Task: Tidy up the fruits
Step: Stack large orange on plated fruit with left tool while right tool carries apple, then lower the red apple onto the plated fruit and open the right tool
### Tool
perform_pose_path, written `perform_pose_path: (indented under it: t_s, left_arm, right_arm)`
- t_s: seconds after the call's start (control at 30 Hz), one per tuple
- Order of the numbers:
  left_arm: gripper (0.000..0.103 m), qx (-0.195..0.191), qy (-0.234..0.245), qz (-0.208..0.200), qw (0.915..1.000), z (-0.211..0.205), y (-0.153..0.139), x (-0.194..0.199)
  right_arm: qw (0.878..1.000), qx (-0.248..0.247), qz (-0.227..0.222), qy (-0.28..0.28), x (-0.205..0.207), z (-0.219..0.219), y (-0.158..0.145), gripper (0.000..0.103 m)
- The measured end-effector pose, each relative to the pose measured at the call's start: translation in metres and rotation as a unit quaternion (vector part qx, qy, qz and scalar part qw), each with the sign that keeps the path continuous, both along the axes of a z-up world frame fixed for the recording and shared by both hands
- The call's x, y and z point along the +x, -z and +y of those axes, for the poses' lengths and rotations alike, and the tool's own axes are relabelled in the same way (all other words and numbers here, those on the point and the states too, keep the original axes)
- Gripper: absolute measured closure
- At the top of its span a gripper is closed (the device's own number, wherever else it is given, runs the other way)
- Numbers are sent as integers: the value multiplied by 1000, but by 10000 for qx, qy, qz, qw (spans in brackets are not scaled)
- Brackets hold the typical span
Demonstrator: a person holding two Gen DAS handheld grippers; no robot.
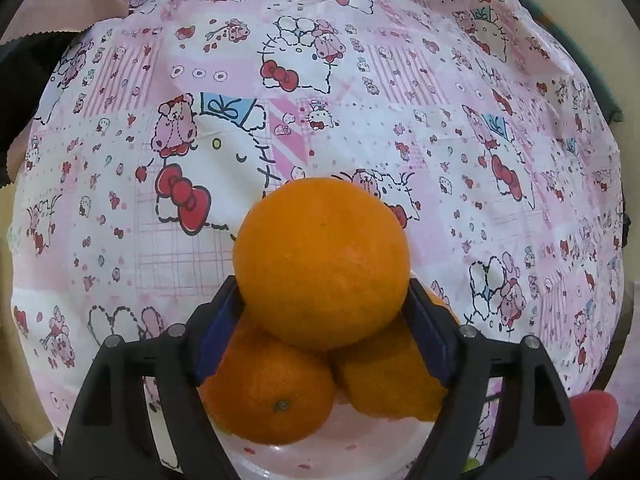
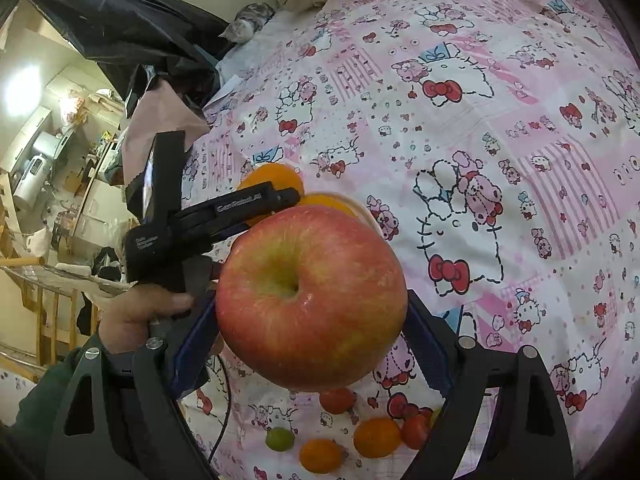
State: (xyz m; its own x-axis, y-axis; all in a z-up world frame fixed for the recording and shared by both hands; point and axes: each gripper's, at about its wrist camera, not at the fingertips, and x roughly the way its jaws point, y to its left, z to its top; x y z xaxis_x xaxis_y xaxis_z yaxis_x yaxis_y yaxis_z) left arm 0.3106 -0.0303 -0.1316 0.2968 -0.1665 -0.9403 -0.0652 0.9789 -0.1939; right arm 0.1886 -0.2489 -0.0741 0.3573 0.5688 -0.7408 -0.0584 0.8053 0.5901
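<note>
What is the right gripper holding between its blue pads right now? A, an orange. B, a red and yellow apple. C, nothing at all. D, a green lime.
B: in the right wrist view the right gripper has its blue pads pressed on either side of a large red and yellow apple, seen with its stem dimple facing the camera, above the patterned cloth.
</note>
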Motion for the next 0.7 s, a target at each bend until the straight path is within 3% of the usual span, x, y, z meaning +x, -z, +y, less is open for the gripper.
perform_pose_path:
  t_s: [0.27,0.47,0.57,0.7]
  left_arm:
    - [26,53,-29,-892,9960,21,-68,-41]
    - [26,469,-282,-1179,9915,57,-103,-105]
    - [25,475,-312,-1352,9892,66,-118,-142]
    - [25,699,-512,-1404,9863,73,-125,-169]
  right_arm:
    - [9997,90,-206,-48,6,6,-10,14]
    - [9963,327,-718,-339,24,35,-37,14]
    - [9939,413,-899,-491,34,54,-48,14]
    - [9900,150,-1117,-843,50,91,-51,14]
